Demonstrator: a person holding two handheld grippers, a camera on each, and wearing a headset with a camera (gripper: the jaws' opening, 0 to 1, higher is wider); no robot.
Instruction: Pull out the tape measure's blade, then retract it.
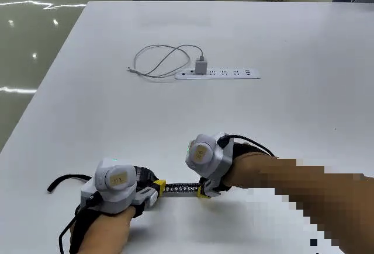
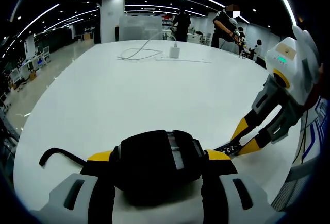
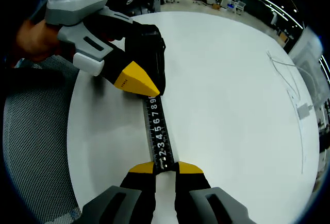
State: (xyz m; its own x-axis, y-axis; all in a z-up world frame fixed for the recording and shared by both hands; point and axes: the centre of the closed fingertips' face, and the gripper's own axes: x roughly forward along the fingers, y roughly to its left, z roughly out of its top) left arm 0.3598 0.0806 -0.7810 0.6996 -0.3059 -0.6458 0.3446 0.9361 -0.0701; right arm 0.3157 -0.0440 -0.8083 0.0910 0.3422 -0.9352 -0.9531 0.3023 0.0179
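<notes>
Head view: on the smooth white table (image 1: 280,38), the left gripper (image 1: 153,192) clamps the tape measure (image 1: 147,178), a rounded black case. The right gripper (image 1: 202,193) pinches the end of its thin numbered blade (image 1: 181,188), drawn a short way out between them. Farther back lie a white power strip (image 1: 225,73), a plugged-in charger (image 1: 201,66) and a looped cable (image 1: 158,61).

Left gripper view: yellow-tipped jaws hug the case, and a black strap (image 2: 62,153) trails left.

Right gripper view: the jaws are nearly closed on the blade's low numbers. A mesh chair (image 3: 31,141) sits beside the table.

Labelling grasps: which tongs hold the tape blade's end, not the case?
The right tongs, shut on the tip of the narrow numbered blade; the left tongs clamp the black tape measure case.
</notes>
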